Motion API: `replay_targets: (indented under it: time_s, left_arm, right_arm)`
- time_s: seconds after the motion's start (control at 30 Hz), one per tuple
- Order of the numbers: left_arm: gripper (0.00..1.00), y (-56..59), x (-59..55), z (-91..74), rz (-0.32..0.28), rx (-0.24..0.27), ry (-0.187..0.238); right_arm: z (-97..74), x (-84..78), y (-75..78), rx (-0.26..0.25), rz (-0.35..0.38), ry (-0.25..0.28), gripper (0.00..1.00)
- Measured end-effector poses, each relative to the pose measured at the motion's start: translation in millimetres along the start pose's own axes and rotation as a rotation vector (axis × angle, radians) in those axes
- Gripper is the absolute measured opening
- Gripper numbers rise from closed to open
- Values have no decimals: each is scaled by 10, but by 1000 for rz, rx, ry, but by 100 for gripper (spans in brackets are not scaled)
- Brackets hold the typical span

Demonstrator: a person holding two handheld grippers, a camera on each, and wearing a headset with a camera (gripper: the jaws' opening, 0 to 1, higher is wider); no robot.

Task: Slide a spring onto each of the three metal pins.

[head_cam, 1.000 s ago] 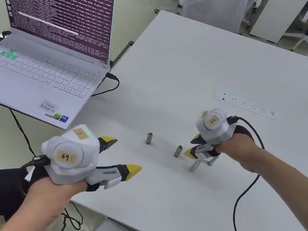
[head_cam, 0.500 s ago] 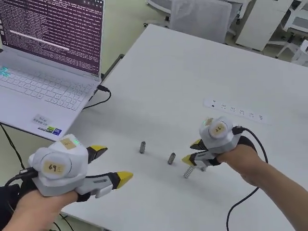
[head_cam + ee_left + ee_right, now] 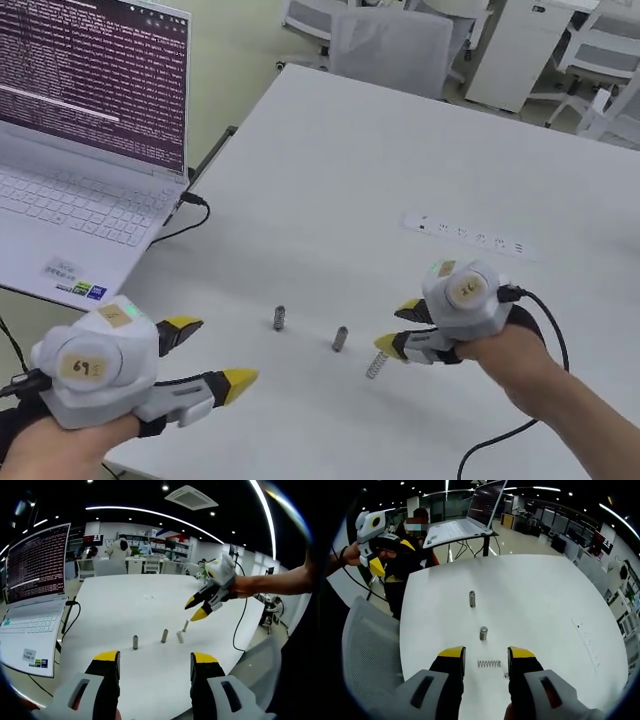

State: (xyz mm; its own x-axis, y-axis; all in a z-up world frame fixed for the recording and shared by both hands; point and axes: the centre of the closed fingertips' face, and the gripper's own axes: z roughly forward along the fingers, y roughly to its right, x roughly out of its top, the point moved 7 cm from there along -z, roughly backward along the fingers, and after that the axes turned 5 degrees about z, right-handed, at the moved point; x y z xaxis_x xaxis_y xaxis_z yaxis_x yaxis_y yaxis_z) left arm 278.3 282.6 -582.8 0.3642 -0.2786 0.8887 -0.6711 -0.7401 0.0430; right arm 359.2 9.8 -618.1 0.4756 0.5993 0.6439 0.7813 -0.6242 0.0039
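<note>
Jaws spread, the right gripper (image 3: 393, 328) is hovering by the loose spring (image 3: 489, 664), light and springy, probably best pinched mid-coil.

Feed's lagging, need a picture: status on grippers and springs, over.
Left gripper open, empty. Right gripper open, low over loose spring lying flat. Two pins upright beyond it. Nothing in the way.

A white table (image 3: 400, 150) carries 1 white power strip (image 3: 462, 234), lying flat toward its far right side. Left of the table stands an open laptop (image 3: 90, 190) – screen lit with lines of text – with a black cable (image 3: 197, 203) plugged in at its right edge. 1 grey chair (image 3: 388, 48) stands at the table's far end
</note>
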Motion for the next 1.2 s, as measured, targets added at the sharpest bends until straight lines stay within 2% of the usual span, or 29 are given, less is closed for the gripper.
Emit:
replay_targets:
  time_s: [0.53,0.63,0.7,0.8,0.97,1.2]
  left_arm:
    - [52,43,39,55,23,-22,-9]
    - [52,56,53,72,27,-26,-9]
    - [52,60,64,84,29,-28,-9]
    - [52,56,73,98,32,-31,-11]
    - [52,58,93,121,37,-34,-10]
    - [53,63,99,169,42,-41,-15]
  right_arm:
    - [-360,-208,-76,-50,122,100,39]
    - [-451,-241,-78,-69,160,134,40]
    - [-524,-262,-73,-81,205,177,41]
    - [-594,-310,-66,-95,229,192,42]
    - [-742,-447,-42,-139,280,234,43]
    - [-889,-626,-47,-166,329,259,45]
